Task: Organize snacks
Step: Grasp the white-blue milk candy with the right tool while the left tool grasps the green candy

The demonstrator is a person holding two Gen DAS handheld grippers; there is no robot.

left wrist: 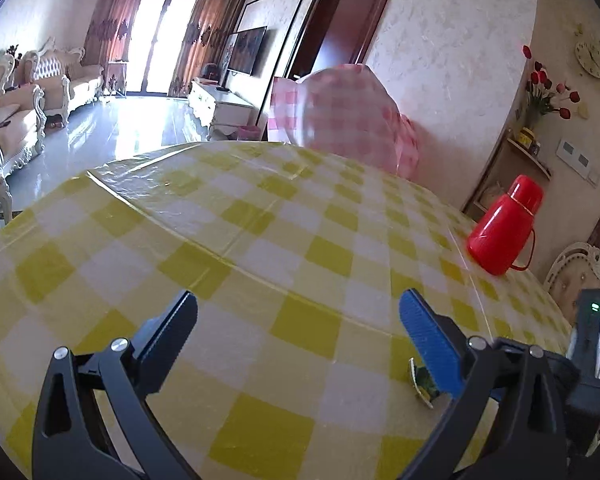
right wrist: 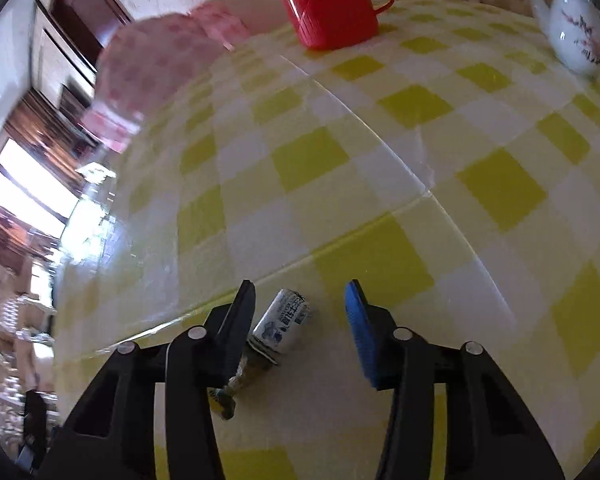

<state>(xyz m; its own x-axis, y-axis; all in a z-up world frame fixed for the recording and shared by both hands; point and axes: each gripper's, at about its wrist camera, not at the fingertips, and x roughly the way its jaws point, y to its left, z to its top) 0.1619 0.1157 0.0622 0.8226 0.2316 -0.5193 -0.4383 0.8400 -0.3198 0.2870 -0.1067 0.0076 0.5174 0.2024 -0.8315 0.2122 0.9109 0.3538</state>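
In the right wrist view a small white wrapped candy with blue print (right wrist: 283,322) lies on the yellow checked tablecloth (right wrist: 340,152), between the fingers of my open right gripper (right wrist: 300,300). A second, darker wrapped snack (right wrist: 236,384) lies just behind it, partly hidden by the left finger. In the left wrist view my left gripper (left wrist: 298,308) is open and empty above the cloth (left wrist: 220,240). A small gold-edged wrapped snack (left wrist: 422,382) shows beside its right finger (left wrist: 428,336), partly hidden.
A red thermos jug (left wrist: 504,228) stands at the table's right side; it also shows in the right wrist view (right wrist: 326,4). A pink checked mesh food cover (left wrist: 348,108) sits at the far edge, also in the right wrist view (right wrist: 152,64). A white teapot (right wrist: 576,32) stands far right.
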